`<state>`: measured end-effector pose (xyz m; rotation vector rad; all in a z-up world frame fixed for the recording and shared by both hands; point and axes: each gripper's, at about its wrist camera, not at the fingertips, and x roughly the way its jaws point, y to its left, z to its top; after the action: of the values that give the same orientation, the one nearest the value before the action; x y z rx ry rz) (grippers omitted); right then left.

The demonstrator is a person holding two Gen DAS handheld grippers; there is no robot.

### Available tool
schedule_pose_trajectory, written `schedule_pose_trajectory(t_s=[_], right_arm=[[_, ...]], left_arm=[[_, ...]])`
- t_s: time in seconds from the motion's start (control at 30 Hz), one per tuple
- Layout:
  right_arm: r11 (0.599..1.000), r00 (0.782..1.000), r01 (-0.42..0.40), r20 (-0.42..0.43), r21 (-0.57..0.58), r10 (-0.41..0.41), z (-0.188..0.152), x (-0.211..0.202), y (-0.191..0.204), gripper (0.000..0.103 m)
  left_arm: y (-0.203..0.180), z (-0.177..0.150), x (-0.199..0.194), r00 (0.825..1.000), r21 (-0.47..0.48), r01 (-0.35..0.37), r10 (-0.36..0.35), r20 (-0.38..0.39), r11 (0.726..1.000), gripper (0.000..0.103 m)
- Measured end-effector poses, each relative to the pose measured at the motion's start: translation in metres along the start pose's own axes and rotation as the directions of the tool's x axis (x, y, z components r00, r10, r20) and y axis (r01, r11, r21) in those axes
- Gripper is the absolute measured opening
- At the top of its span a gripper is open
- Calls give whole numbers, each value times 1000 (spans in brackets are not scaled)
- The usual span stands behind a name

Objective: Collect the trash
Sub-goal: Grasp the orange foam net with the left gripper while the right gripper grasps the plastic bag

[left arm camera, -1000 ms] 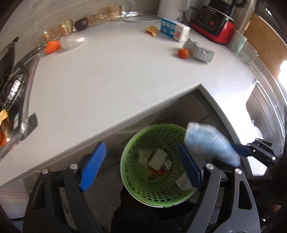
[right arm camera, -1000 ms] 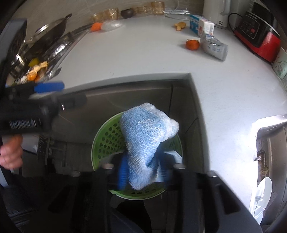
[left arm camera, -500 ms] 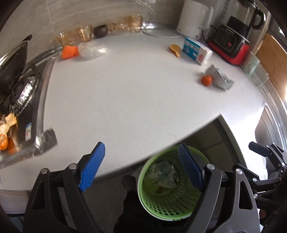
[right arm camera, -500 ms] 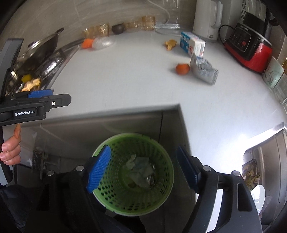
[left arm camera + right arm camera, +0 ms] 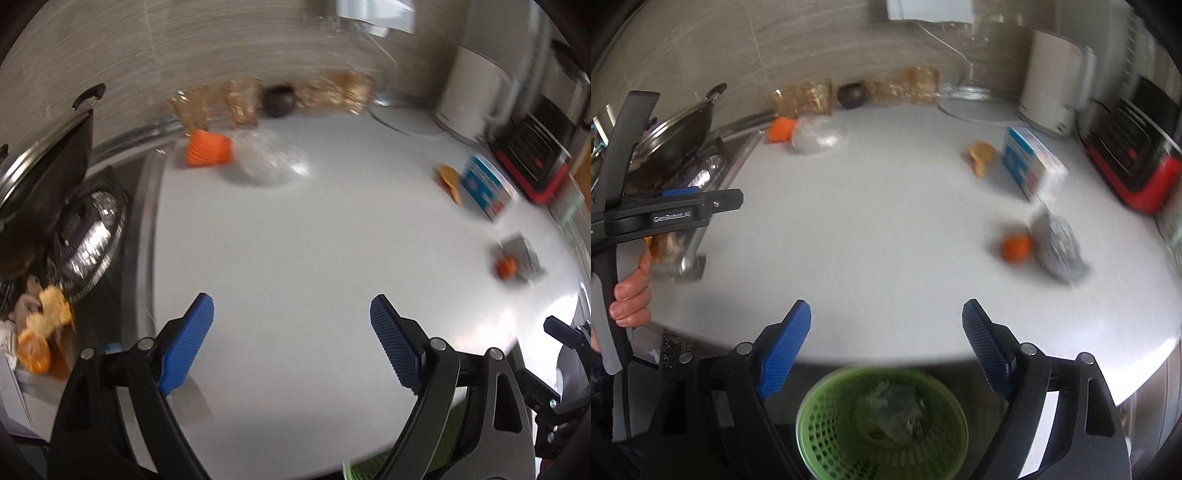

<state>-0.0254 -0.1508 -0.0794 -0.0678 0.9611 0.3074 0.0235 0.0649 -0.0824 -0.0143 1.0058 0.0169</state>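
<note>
The left tongs (image 5: 291, 332) stand wide apart with their jaws opening, nothing between the blue pads (image 5: 188, 343), only bare white worktop (image 5: 295, 229) beyond them. The right tongs (image 5: 886, 334) are likewise wide apart and opening, empty, touching nothing.

The green perforated trash basket (image 5: 820, 424) sits below the worktop's front edge, directly under the right tongs and between their arms in the right wrist view; crumpled wrappers and scraps (image 5: 894, 410) lie in it. In the left wrist view only a sliver of its green rim shows at the bottom edge.

Trash remaining on the worktop lies well apart from both tongs. An orange cup on its side (image 5: 208, 147) touches a clear crumpled plastic bag (image 5: 271, 162) near the back left, beside the hob (image 5: 88, 229). At the right, an orange peel piece (image 5: 980, 157) lies just beside a blue and white carton (image 5: 1032, 166); nearer the front a small orange fruit (image 5: 1015, 247) sits against a crumpled silver packet (image 5: 1058, 243).

A person's hand (image 5: 631, 291) grips the left tool's handle at the left edge of the right wrist view. Both views are blurred.
</note>
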Motion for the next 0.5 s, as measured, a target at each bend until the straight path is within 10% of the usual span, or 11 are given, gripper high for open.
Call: schedule_pose_trajectory(t_s=[0.5], right_arm=[[991, 998, -70, -7, -114, 70, 167, 152, 68, 88]], left_arm=[[130, 131, 113, 1000, -225, -16, 18, 8, 974, 86]])
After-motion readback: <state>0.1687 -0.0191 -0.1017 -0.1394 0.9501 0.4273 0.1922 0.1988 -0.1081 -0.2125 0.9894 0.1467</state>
